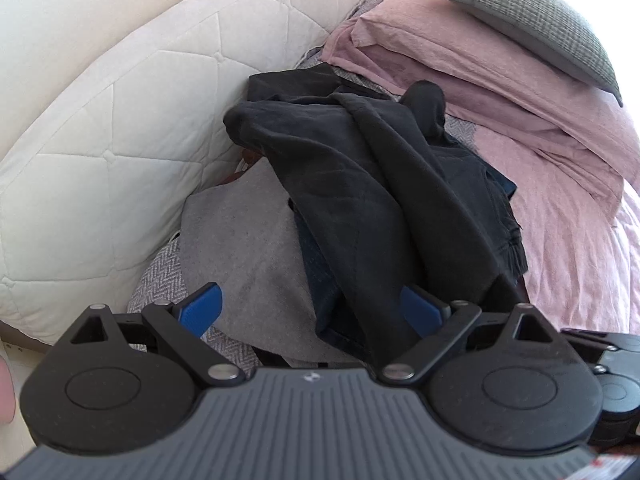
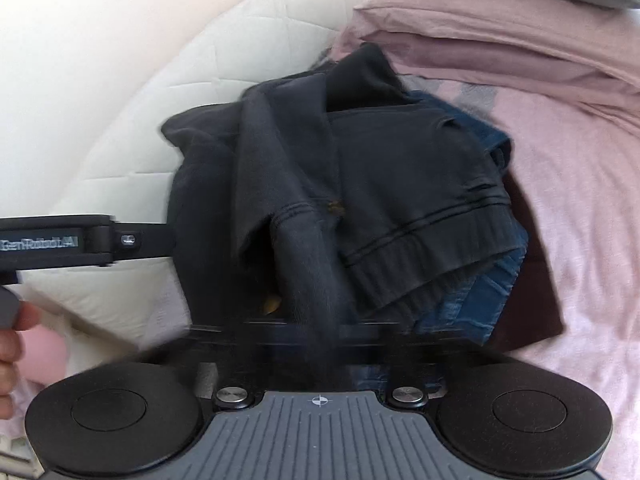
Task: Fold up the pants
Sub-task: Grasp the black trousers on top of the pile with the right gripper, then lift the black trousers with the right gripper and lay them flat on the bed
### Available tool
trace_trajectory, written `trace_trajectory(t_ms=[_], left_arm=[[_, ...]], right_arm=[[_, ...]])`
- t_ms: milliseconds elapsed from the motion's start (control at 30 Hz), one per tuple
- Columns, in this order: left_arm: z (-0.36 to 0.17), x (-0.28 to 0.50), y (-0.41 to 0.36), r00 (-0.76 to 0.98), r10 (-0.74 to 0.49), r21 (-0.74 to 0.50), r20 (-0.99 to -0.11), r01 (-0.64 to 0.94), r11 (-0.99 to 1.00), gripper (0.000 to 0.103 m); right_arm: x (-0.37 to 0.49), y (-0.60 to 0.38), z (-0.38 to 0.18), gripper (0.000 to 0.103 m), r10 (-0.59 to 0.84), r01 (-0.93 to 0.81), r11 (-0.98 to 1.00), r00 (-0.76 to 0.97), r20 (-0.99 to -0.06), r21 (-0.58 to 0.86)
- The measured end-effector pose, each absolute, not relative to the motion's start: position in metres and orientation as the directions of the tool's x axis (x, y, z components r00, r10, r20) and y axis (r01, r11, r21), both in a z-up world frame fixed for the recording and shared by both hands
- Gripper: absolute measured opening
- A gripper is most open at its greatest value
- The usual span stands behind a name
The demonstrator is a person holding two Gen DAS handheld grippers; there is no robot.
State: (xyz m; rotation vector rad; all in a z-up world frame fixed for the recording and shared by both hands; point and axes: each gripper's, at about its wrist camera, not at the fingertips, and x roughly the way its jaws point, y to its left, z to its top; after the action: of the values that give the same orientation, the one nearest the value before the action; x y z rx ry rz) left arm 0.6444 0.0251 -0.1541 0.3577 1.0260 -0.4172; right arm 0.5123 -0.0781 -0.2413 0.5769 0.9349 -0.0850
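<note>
Dark grey pants lie crumpled on top of a clothes pile on the bed. One stretch of them runs down between the blue pads of my left gripper, which stands wide open around the cloth. In the right wrist view the same pants show a ribbed waistband. A taut strip of them drops into my right gripper, whose fingers are blurred and hidden under the cloth, seemingly shut on it. The left gripper's body shows at the left edge.
Under the pants lie blue jeans, a grey garment and a maroon piece. A white quilted headboard rises on the left. Pink bedding, pink pillows and a grey-green cushion lie right. A hand shows.
</note>
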Motion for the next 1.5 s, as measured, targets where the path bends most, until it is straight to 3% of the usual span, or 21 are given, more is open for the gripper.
trace_trajectory(t_ms=[67,167,233,367,600,800,867,933,1000,1100,1167,1233,1300,1500], left_arm=[[-0.15,0.645,0.026,0.468,-0.174,0.088,-0.866,0.485,0.87,0.094],[-0.139,0.64,0.025,0.498,-0.194,0.084,-0.845,0.482,0.872,0.094],[-0.13,0.633,0.02,0.523,-0.214,0.085,-0.825,0.49,0.868,0.094],[-0.109,0.609,0.006,0.55,-0.273,0.072,-0.789,0.525,0.848,0.094],[-0.066,0.536,-0.031,0.544,-0.435,0.033,-0.717,0.65,0.759,0.094],[-0.04,0.445,-0.081,0.449,-0.582,0.003,-0.678,0.793,0.609,0.094],[-0.038,0.409,-0.105,0.402,-0.617,-0.004,-0.676,0.836,0.548,0.094],[-0.041,0.369,-0.125,0.353,-0.635,-0.004,-0.688,0.872,0.489,0.094],[-0.05,0.329,-0.146,0.298,-0.637,-0.008,-0.711,0.902,0.431,0.094],[-0.078,0.266,-0.177,0.224,-0.596,-0.012,-0.771,0.931,0.365,0.094],[-0.094,0.226,-0.193,0.19,-0.552,-0.009,-0.812,0.942,0.337,0.094],[-0.11,0.187,-0.202,0.162,-0.504,-0.005,-0.849,0.95,0.314,0.094],[-0.124,0.155,-0.208,0.137,-0.459,-0.003,-0.878,0.957,0.292,0.094],[-0.143,0.081,-0.217,0.136,-0.387,0.03,-0.912,0.963,0.269,0.094]], right_arm=[[0.502,-0.084,-0.227,0.002,0.122,0.307,0.855,0.664,-0.738,0.417],[0.477,-0.086,-0.178,0.001,-0.109,0.316,0.919,0.78,-0.616,0.237],[0.46,-0.083,-0.144,0.001,-0.292,0.357,0.933,0.831,-0.472,0.051],[0.42,-0.093,-0.084,0.001,-0.536,0.517,0.843,0.833,-0.139,-0.148],[0.301,-0.133,0.028,0.001,-0.694,0.742,0.654,0.666,0.273,-0.147],[0.152,-0.156,0.092,0.002,-0.734,0.846,0.525,0.505,0.454,-0.093],[0.104,-0.165,0.103,0.004,-0.74,0.846,0.518,0.519,0.428,-0.13],[0.063,-0.181,0.102,0.007,-0.761,0.807,0.553,0.591,0.269,-0.207],[0.037,-0.197,0.081,0.011,-0.779,0.744,0.61,0.626,-0.036,-0.272],[-0.007,-0.223,-0.005,0.018,-0.718,0.7,0.649,0.436,-0.543,-0.296],[-0.052,-0.228,-0.074,0.018,-0.62,0.735,0.634,0.299,-0.725,-0.239],[-0.097,-0.224,-0.127,0.018,-0.539,0.767,0.601,0.181,-0.822,-0.225],[-0.142,-0.218,-0.15,0.018,-0.486,0.781,0.588,0.136,-0.863,-0.208],[-0.202,-0.246,-0.128,0.018,-0.387,0.872,0.489,0.232,-0.892,0.014]])
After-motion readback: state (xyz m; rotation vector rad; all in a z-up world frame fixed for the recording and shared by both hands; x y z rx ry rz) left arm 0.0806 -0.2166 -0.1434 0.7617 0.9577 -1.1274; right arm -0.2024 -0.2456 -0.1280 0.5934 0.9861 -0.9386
